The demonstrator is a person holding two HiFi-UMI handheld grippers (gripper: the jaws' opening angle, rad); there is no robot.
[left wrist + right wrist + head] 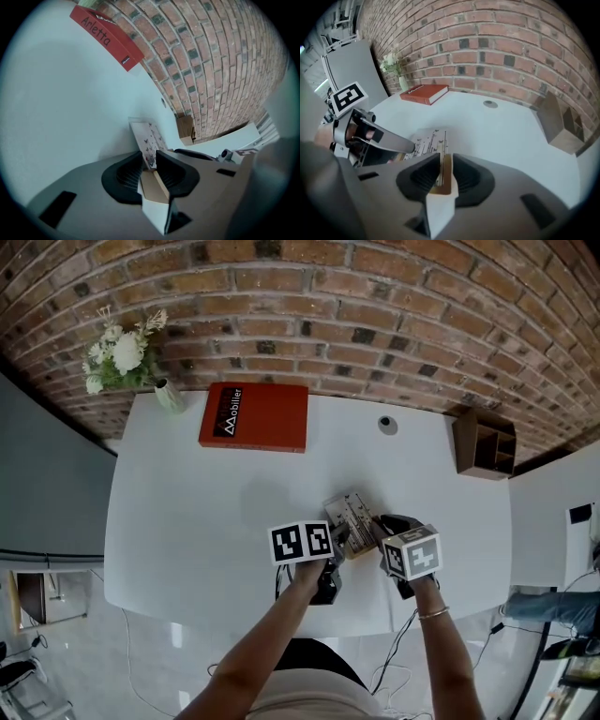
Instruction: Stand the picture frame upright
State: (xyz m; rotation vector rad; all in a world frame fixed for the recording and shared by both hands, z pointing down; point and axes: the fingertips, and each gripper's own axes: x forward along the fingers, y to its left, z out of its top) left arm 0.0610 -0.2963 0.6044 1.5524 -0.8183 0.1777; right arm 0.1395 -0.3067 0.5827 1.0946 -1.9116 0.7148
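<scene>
The picture frame (352, 519), pale with a butterfly print, is tilted up off the white table (187, 521) near its front edge, between both grippers. My left gripper (337, 538) is shut on the frame's left edge; in the left gripper view the frame (146, 136) rises out from between the dark pads (125, 174). My right gripper (378, 524) is shut on the opposite edge, and in the right gripper view the frame (427, 140) runs thin between the pads (461, 176). The left gripper (370, 138) shows at that view's left.
A red book (254, 416) lies at the back of the table, with a vase of white flowers (127, 357) to its left. A small round disc (387, 425) and a wooden organizer (485, 442) are at the back right. A brick wall runs behind.
</scene>
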